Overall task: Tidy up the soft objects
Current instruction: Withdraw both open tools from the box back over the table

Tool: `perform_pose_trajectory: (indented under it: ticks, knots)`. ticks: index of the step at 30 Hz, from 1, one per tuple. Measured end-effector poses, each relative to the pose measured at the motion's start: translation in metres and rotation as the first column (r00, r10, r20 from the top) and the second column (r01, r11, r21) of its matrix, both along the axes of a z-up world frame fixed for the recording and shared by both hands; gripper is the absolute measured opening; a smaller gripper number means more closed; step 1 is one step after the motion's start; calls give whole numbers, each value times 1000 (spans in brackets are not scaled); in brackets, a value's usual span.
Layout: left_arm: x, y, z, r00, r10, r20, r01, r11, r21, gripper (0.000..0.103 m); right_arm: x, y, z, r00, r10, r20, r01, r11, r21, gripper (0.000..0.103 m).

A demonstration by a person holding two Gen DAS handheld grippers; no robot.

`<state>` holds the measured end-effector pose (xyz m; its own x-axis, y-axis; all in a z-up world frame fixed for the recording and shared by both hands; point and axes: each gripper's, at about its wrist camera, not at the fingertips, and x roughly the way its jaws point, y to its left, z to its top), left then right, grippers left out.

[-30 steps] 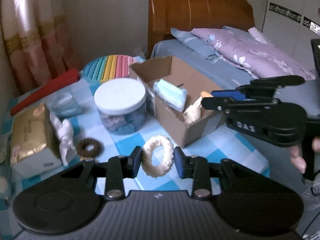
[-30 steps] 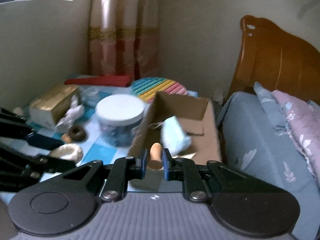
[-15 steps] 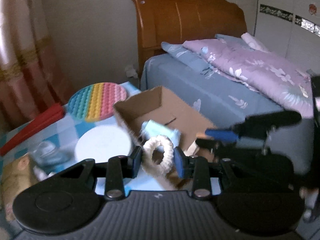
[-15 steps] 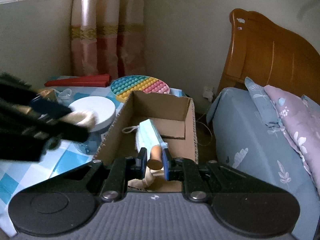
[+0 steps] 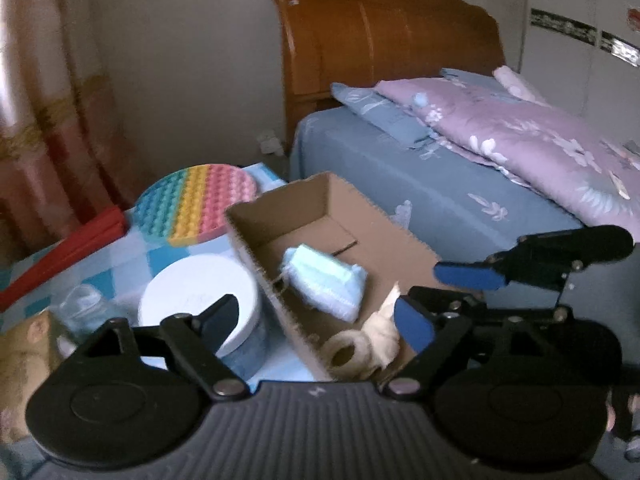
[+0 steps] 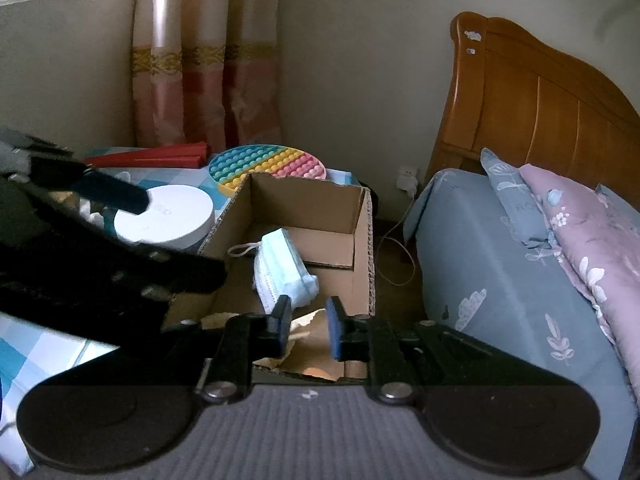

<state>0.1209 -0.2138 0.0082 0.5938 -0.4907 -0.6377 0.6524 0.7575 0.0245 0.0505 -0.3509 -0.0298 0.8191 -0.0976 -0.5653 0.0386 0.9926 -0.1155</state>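
An open cardboard box stands on the checkered table beside the bed. Inside lie a light blue face mask, a cream fluffy scrunchie and a cream plush toy. My left gripper is open and empty above the near end of the box, over the scrunchie. My right gripper is open and empty above the same end of the box; it also shows in the left wrist view.
A white-lidded jar stands left of the box. A round rainbow pop-it mat and a red folded item lie behind. A gold tissue pack sits at left. The bed with pillows is at right.
My left gripper opened and the scrunchie dropped into the box. My right gripper opened and let go of the plush toy, which now lies in the box.
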Motion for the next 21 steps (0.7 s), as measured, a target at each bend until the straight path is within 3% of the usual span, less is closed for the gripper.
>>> perform_pose_trajectory:
  ticks: [1, 2, 4, 7, 11, 17, 21]
  knots:
    - [-1, 5, 1, 1000, 12, -2, -12, 1000, -3, 89, 0, 0, 1, 1000, 2, -2, -2, 1000, 2, 34]
    - [-3, 11, 3, 1000, 23, -9, -23, 1000, -9, 91, 0, 1, 1, 1000, 6, -2, -5, 1000, 4, 51]
    - [-5, 21, 5, 999, 42, -16, -43, 999, -18, 95, -3, 3, 3, 1000, 9, 11, -9, 1000, 3, 67]
    - [-9, 35, 8, 997, 74, -4, -74, 997, -4, 97, -5, 10, 7, 1000, 27, 16, -27, 1000, -12, 72]
    - [-22, 58, 10, 992, 121, 35, -122, 992, 12, 101, -9, 21, 14, 999, 48, 19, -47, 999, -21, 100]
    - [-38, 97, 11, 974, 221, 59, -222, 975, 12, 101, -16, 43, 23, 994, 105, 8, -105, 994, -14, 103]
    - [-45, 126, 9, 945, 320, 65, -321, 947, 8, 101, -19, 63, 25, 988, 151, -14, -152, 988, -20, 103]
